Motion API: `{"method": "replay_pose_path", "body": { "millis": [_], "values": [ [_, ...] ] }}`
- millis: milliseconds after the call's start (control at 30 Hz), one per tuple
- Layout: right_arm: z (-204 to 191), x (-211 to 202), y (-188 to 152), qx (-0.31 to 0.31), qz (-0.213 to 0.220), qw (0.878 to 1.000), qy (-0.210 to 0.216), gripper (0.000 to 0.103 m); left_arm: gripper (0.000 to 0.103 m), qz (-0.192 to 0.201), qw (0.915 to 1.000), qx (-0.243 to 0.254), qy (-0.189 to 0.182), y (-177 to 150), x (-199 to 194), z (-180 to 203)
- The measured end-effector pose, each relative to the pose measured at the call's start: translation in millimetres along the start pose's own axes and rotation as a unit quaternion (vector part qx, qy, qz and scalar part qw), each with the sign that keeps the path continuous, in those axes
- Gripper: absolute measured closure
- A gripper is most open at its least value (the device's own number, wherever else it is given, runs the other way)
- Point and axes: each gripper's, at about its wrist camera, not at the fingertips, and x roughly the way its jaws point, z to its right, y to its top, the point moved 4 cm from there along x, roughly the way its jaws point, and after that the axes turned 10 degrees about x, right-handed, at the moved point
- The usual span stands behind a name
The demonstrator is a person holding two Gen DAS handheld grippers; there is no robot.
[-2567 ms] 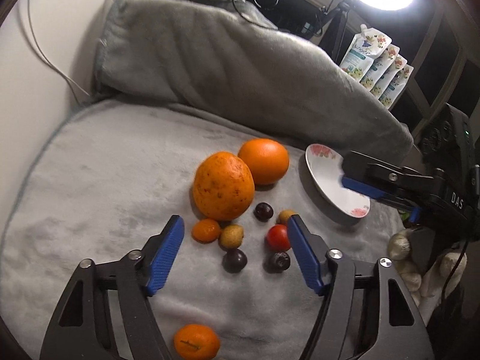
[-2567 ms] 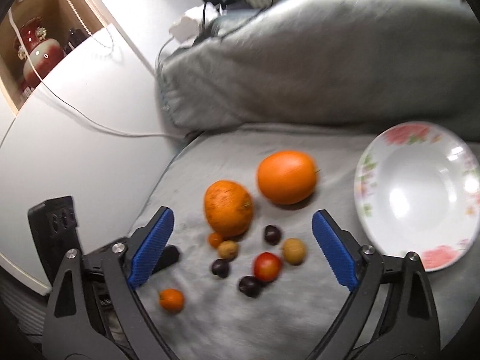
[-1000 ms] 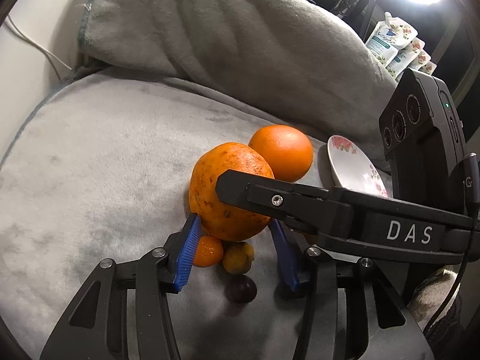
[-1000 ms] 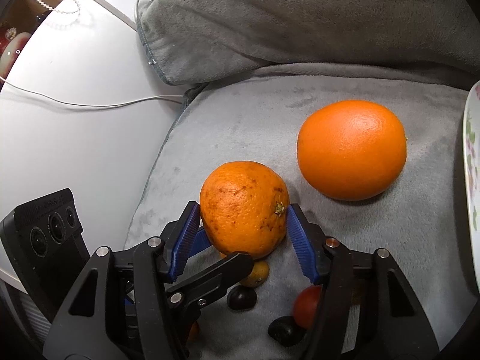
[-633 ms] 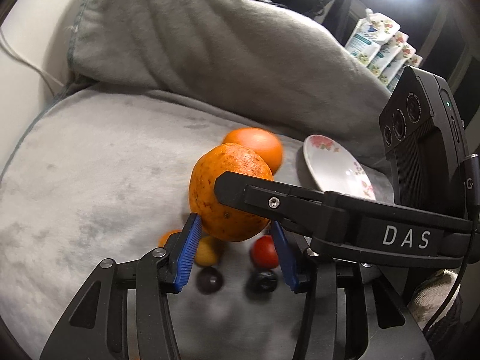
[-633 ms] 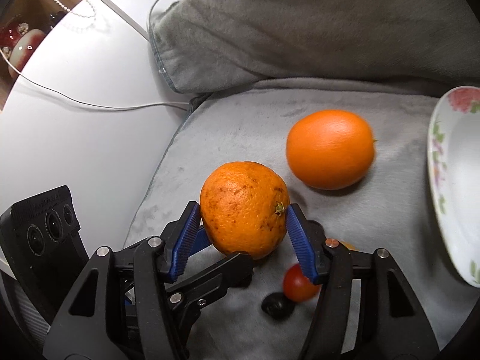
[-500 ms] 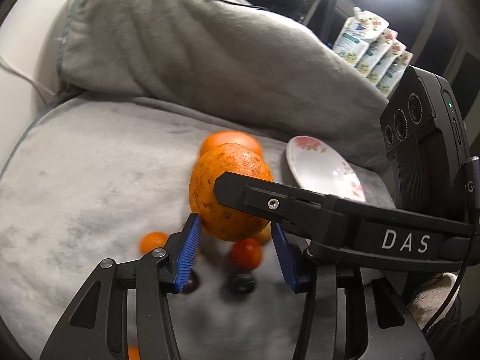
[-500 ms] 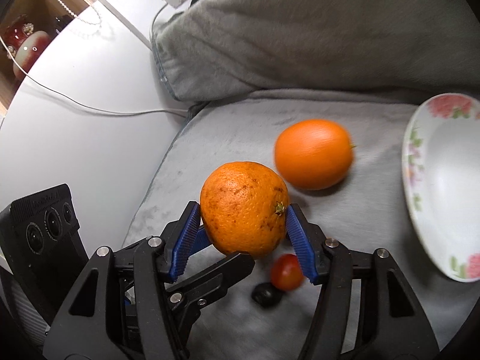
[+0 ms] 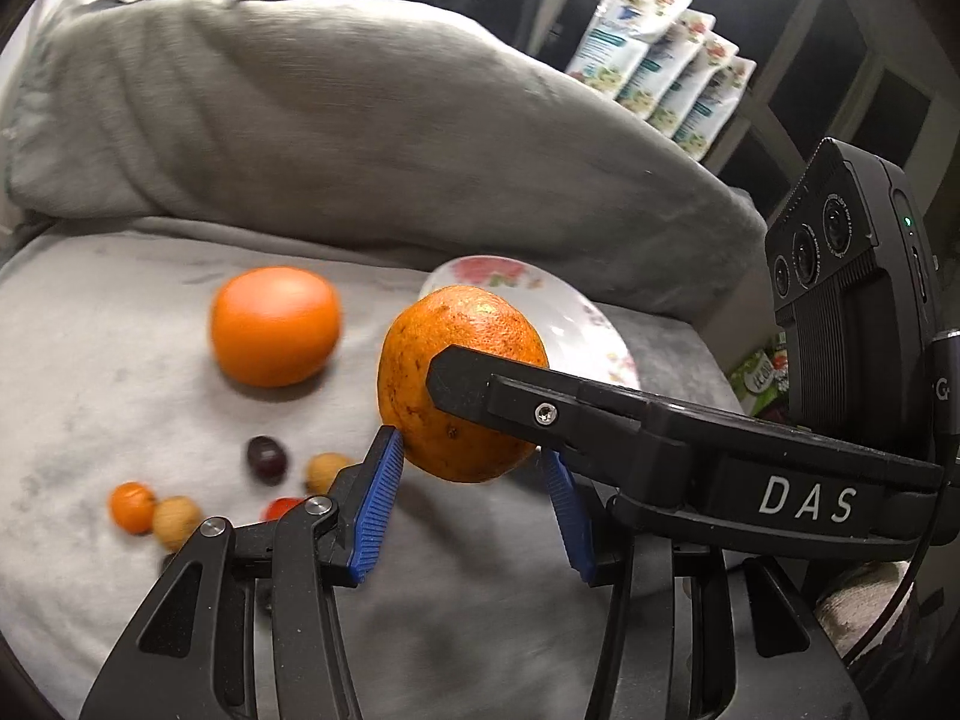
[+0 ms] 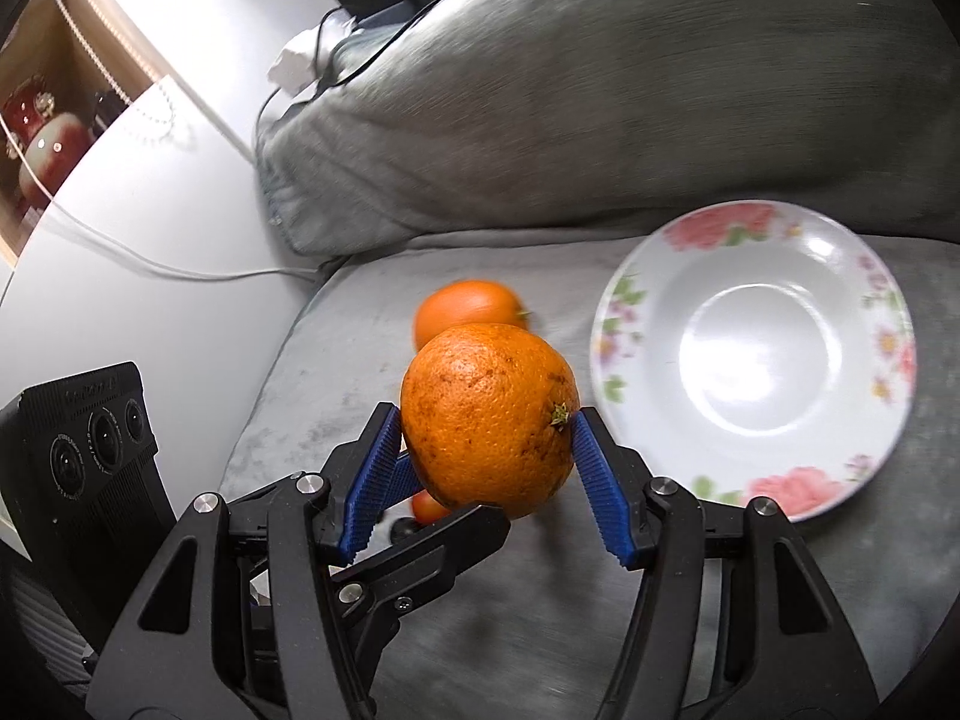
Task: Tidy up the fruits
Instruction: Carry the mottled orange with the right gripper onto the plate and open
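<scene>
A large speckled orange (image 9: 462, 384) (image 10: 489, 414) hangs above the grey blanket, lifted clear of it. My left gripper (image 9: 471, 450) is shut on its lower sides. My right gripper (image 10: 487, 420) is shut on it too, and one black finger (image 9: 540, 411) crosses in front of the fruit. A white flowered plate (image 10: 624, 300) (image 9: 480, 270) lies empty just right of and behind the orange. A smooth orange (image 9: 273, 327) (image 10: 462, 306) rests on the blanket to the left. Small fruits lie at lower left: a tangerine (image 9: 131, 507), a longan (image 9: 175, 522), a dark grape (image 9: 266, 459), a tomato (image 10: 426, 507).
A big grey pillow (image 9: 360, 120) walls off the back of the blanket (image 9: 90, 390). Pouches (image 9: 660, 72) stand on a shelf behind it. A white ledge with a cable (image 10: 150, 240) runs along the blanket's left edge.
Both grippers have lifted the large orange off the blanket and carried it right, toward the plate. The small fruits and the smooth orange have slid left in view.
</scene>
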Motion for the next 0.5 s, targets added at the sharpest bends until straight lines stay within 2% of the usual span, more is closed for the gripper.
{"method": "replay_pose_path", "body": {
  "millis": [300,500],
  "values": [
    [39,-28,9,0.018,0.022,0.999,-0.029,0.041,0.056,-0.010,0.9994,0.014,-0.031,9,24,32],
    [63,-33,11,0.040,0.023,0.998,-0.045,0.041,0.056,-0.025,0.9986,0.027,-0.038,10,41,49]
  ]
}}
